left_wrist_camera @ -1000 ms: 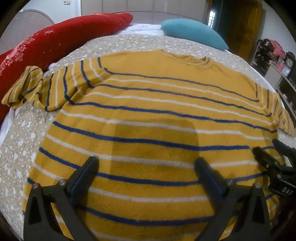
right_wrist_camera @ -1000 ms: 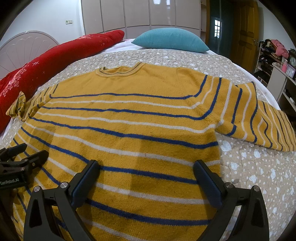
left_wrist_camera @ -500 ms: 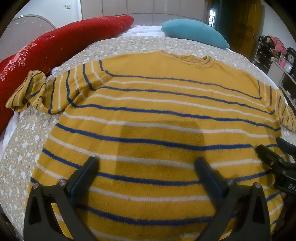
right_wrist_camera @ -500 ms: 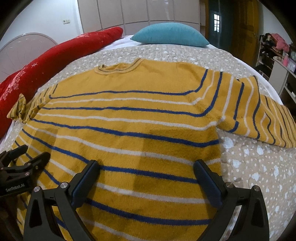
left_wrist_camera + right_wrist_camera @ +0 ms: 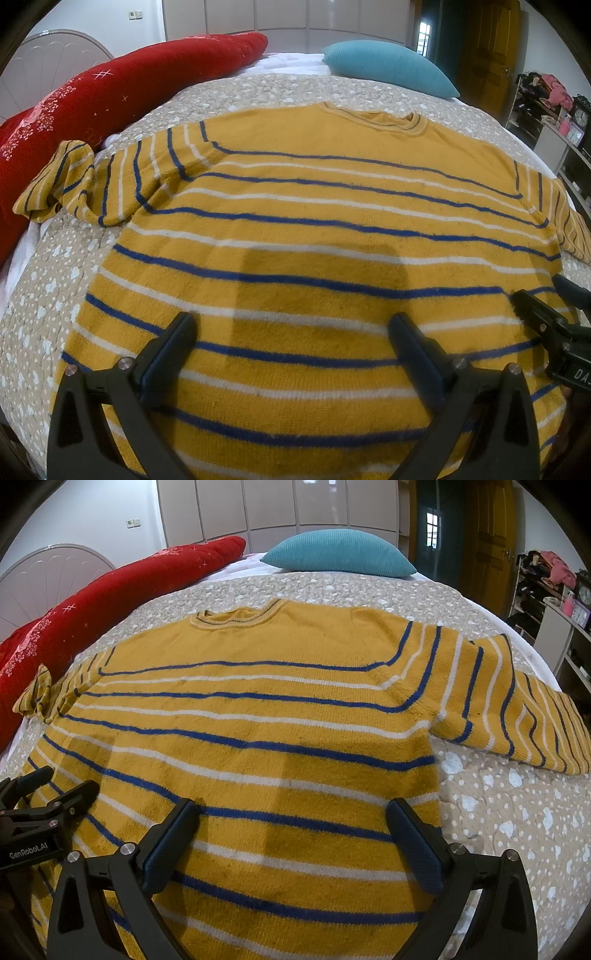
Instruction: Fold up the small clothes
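A yellow sweater [image 5: 332, 206] with blue and white stripes lies spread flat on the bed, neck away from me; it also shows in the right wrist view [image 5: 258, 716]. Its left sleeve [image 5: 66, 181] is bunched against the red pillow. Its right sleeve [image 5: 524, 716] lies stretched out to the right. My left gripper [image 5: 291, 332] is open and empty above the lower left part of the sweater. My right gripper [image 5: 291, 816] is open and empty above the lower right part. Each gripper shows at the edge of the other's view.
A long red pillow [image 5: 110, 96] lies along the left side of the bed. A teal pillow [image 5: 340, 554] lies at the head. The beige dotted bedspread [image 5: 517, 812] shows to the right. Shelves with clutter [image 5: 554, 602] stand at the far right.
Both grippers have drawn back and up a little from the sweater, so more of the bed shows. The sweater has not moved. Both grippers stay open.
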A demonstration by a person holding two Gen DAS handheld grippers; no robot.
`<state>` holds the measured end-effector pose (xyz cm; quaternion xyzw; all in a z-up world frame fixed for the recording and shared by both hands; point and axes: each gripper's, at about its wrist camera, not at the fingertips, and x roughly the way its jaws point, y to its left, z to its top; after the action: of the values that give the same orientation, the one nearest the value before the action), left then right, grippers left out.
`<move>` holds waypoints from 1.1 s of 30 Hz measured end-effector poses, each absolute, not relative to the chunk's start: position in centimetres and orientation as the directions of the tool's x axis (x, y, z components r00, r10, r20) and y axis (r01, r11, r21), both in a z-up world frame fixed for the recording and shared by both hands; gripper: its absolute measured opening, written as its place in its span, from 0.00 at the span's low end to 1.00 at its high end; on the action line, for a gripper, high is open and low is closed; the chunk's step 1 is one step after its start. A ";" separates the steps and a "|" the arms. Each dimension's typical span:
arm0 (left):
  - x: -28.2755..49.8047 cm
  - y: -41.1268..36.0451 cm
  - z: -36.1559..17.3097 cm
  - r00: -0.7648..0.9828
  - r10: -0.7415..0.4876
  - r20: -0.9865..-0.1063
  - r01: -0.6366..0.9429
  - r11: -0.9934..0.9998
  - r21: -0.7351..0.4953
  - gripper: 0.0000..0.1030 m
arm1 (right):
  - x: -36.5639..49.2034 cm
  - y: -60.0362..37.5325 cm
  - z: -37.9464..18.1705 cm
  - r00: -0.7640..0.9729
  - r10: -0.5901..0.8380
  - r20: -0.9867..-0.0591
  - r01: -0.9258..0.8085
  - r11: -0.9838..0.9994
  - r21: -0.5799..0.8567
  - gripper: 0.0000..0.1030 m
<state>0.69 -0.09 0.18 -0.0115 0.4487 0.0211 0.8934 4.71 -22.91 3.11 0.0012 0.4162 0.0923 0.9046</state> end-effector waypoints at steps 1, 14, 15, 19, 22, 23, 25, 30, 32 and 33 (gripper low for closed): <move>0.7 -0.1 0.2 0.596 0.027 -0.802 -0.048 0.999 -0.002 1.00 | 4.7 -22.9 3.1 0.636 0.168 -0.753 -0.166 0.983 0.079 1.00; 0.7 -0.2 0.1 0.597 0.028 -0.802 -0.049 0.999 -0.002 1.00 | 4.7 -22.9 3.1 0.637 0.168 -0.753 -0.166 0.983 0.078 1.00; 0.7 -0.2 0.2 0.597 0.028 -0.802 -0.049 0.999 -0.002 1.00 | 4.7 -22.9 3.1 0.637 0.168 -0.753 -0.166 0.983 0.079 1.00; 0.7 -0.2 0.1 0.597 0.028 -0.802 -0.049 0.999 -0.002 1.00 | 4.7 -22.9 3.1 0.637 0.168 -0.752 -0.166 0.983 0.079 1.00; 0.5 -0.1 0.4 0.603 0.027 -0.797 -0.057 0.998 -0.009 1.00 | 4.7 -22.9 3.1 0.637 0.168 -0.752 -0.166 0.983 0.078 1.00; 0.3 0.1 0.6 0.606 0.023 -0.795 -0.059 0.998 -0.016 1.00 | 4.7 -22.9 3.1 0.637 0.168 -0.752 -0.167 0.983 0.079 1.00; -0.2 0.9 1.4 0.617 0.001 -0.787 -0.068 0.996 -0.052 0.97 | 4.7 -23.0 3.1 0.637 0.170 -0.752 -0.167 0.983 0.081 1.00; -1.6 3.8 2.7 0.610 -0.057 -0.790 -0.095 0.985 -0.145 0.60 | 4.7 -22.9 3.2 0.637 0.168 -0.752 -0.166 0.983 0.079 1.00; -2.1 5.2 3.3 0.604 -0.059 -0.795 -0.108 0.982 -0.155 0.52 | 4.6 -22.9 3.2 0.637 0.169 -0.752 -0.166 0.983 0.080 1.00; -2.3 5.7 3.6 0.606 -0.056 -0.793 -0.115 0.981 -0.157 0.52 | 4.6 -22.9 3.2 0.637 0.170 -0.752 -0.166 0.983 0.081 1.00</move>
<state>-2.32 5.67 3.55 -0.0961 0.4433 0.0166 0.8911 4.65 -22.90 3.17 0.0020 0.4155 0.0929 0.9048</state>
